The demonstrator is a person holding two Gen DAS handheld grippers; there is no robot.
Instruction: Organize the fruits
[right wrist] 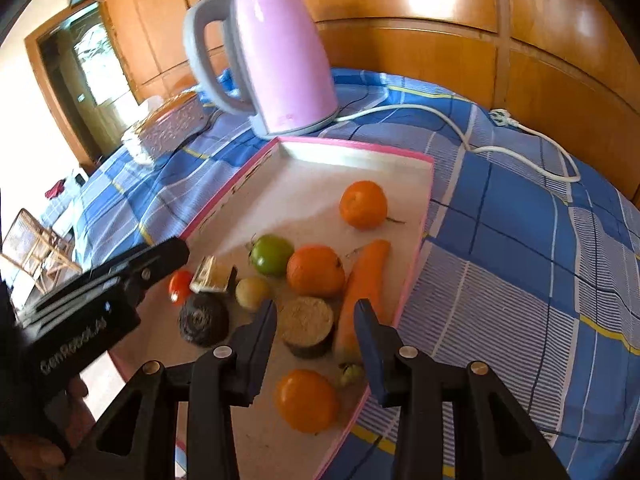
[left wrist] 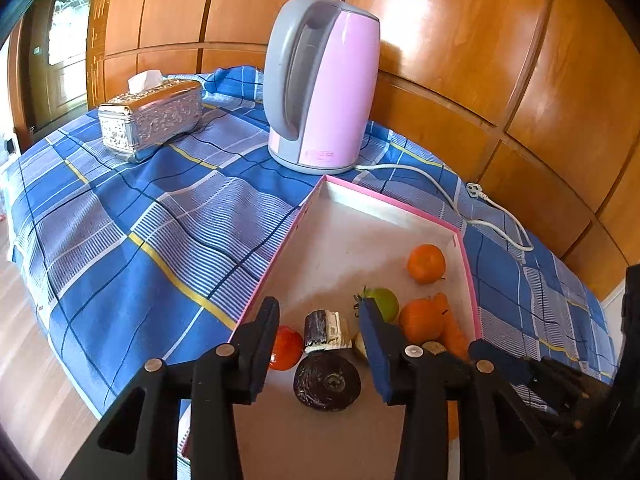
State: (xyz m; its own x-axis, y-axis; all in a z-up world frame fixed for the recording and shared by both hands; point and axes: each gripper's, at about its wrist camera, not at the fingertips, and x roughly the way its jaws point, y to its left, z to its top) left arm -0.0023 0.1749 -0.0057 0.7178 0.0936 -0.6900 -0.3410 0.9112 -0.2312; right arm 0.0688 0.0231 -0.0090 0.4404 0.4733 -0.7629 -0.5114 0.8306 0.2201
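A pink-rimmed white tray [left wrist: 400, 204] [right wrist: 416, 160] holds the produce. In the right wrist view I see three oranges [right wrist: 363, 204] [right wrist: 316, 271] [right wrist: 306, 400], a green tomato [right wrist: 272, 254], a red tomato [right wrist: 180, 286], a carrot [right wrist: 366, 280], a pale round fruit [right wrist: 252, 292] and dark cut pieces [right wrist: 308, 326] [right wrist: 203, 324] [right wrist: 212, 276]. My right gripper [right wrist: 316, 308] is open and empty above the cut piece. My left gripper [left wrist: 320, 304] is open and empty over a dark cut piece [left wrist: 327, 380]; its body [right wrist: 100, 292] shows in the right wrist view.
A pink kettle [left wrist: 320, 84] [right wrist: 280, 56] stands behind the tray, its white cord [left wrist: 460, 208] [right wrist: 500, 148] trailing right. A silver tissue box [left wrist: 152, 120] [right wrist: 168, 128] sits far left. The blue plaid cloth [left wrist: 140, 220] [right wrist: 520, 240] covers the table; wood panelling lies behind.
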